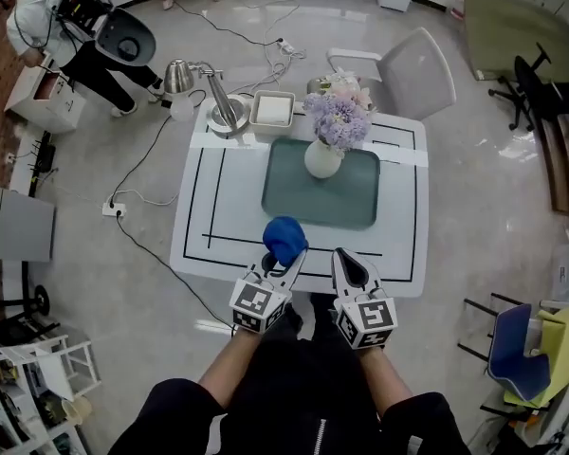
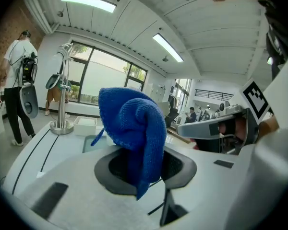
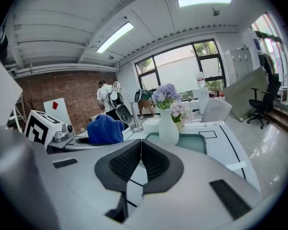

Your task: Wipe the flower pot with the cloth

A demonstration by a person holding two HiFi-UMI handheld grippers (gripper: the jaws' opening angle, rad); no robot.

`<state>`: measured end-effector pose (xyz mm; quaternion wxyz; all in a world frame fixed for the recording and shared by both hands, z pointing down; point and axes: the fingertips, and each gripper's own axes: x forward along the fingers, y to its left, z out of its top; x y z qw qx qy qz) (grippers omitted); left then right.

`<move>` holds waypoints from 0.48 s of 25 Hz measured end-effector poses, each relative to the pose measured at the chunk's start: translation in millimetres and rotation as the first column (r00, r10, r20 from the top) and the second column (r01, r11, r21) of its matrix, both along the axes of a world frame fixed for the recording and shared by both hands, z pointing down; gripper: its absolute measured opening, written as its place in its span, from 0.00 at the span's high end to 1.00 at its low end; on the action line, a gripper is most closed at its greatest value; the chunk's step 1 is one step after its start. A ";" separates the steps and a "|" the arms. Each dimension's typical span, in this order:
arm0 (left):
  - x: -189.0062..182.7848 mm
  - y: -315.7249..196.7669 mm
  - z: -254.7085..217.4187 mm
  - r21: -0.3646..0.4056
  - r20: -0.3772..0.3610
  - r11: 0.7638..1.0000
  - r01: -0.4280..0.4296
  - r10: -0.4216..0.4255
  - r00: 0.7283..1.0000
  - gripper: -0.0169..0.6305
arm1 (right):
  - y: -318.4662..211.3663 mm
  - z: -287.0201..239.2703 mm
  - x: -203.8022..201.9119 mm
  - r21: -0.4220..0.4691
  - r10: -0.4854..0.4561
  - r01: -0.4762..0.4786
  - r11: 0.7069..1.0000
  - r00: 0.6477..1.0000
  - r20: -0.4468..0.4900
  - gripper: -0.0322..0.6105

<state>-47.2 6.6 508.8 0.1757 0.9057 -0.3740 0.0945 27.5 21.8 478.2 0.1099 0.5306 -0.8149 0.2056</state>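
A white flower pot (image 1: 322, 158) with purple flowers stands upright on a grey-green tray (image 1: 356, 207) on the white table; it also shows in the right gripper view as the pot (image 3: 168, 131). My left gripper (image 1: 291, 253) is shut on a bunched blue cloth (image 1: 284, 238), which fills the middle of the left gripper view as the cloth (image 2: 133, 131). The cloth hangs over the table's near edge, well short of the pot. My right gripper (image 1: 342, 257) is beside it, shut and empty, its jaws touching (image 3: 140, 158).
A metal lamp base (image 1: 227, 114) and a white square dish (image 1: 272, 109) stand at the table's far left. A white chair (image 1: 415, 71) is behind the table. A person (image 1: 52, 27) bends at far left. Cables (image 1: 142, 197) run across the floor.
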 end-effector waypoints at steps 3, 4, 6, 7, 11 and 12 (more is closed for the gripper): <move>-12.8 21.5 -7.5 0.012 -0.001 1.000 -0.007 0.007 1.000 0.82 | 21.0 -6.5 -14.7 0.021 0.002 -0.002 1.000 1.000 -0.014 0.93; -15.9 28.7 -8.2 0.018 0.000 1.000 -0.011 0.011 1.000 0.82 | 27.7 -8.2 -18.8 0.027 0.002 -0.001 1.000 1.000 -0.019 0.93; -20.1 42.1 -9.8 0.026 0.002 0.999 -0.022 0.022 1.000 0.82 | 40.3 -11.1 -24.9 0.037 0.004 -0.003 0.999 1.000 -0.029 0.93; -21.3 48.2 -11.1 0.029 0.004 0.999 -0.029 0.029 1.000 0.82 | 46.1 -12.2 -27.1 0.040 0.006 -0.004 0.999 0.999 -0.034 0.93; -23.9 63.5 -18.6 0.051 0.016 0.997 -0.058 0.057 0.998 0.82 | 61.5 -13.3 -32.1 0.043 0.014 -0.012 0.999 0.999 -0.052 0.94; -24.7 65.5 -19.7 0.055 0.021 0.996 -0.064 0.063 0.998 0.82 | 64.4 -13.0 -33.0 0.043 0.016 -0.014 0.999 0.998 -0.055 0.94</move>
